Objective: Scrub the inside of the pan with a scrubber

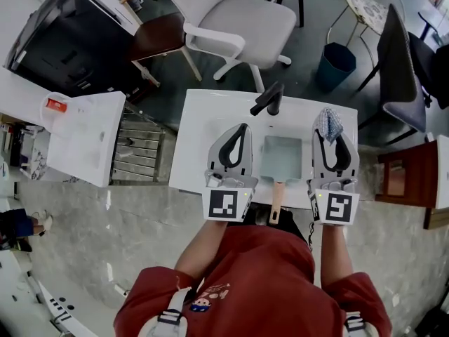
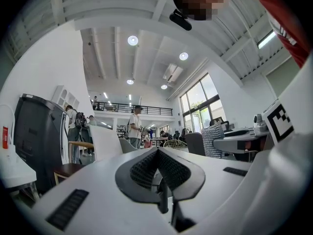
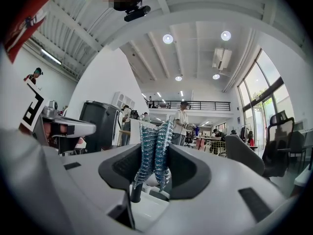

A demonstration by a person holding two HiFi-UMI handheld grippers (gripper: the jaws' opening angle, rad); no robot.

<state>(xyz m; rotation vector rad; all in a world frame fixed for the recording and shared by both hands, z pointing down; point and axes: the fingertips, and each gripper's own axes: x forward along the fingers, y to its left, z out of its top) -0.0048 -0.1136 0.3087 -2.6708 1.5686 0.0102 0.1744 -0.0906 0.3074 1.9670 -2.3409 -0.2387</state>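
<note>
A square pale-green pan (image 1: 281,156) with a wooden handle (image 1: 276,201) lies on the white table (image 1: 196,118), between my two grippers. My right gripper (image 1: 327,128) is to the pan's right, shut on a blue-and-white mesh scrubber (image 1: 328,123); the scrubber (image 3: 152,151) stands pinched upright between the jaws (image 3: 155,153). My left gripper (image 1: 243,128) is to the pan's left, shut with nothing held (image 2: 157,155). Both gripper views point up at the room, so the pan is hidden there.
A black faucet (image 1: 268,100) stands at the table's far edge behind the pan. A white chair (image 1: 242,27) and a teal bin (image 1: 334,66) are beyond the table. A white counter (image 1: 77,135) sits to the left, a brown stool (image 1: 403,176) to the right.
</note>
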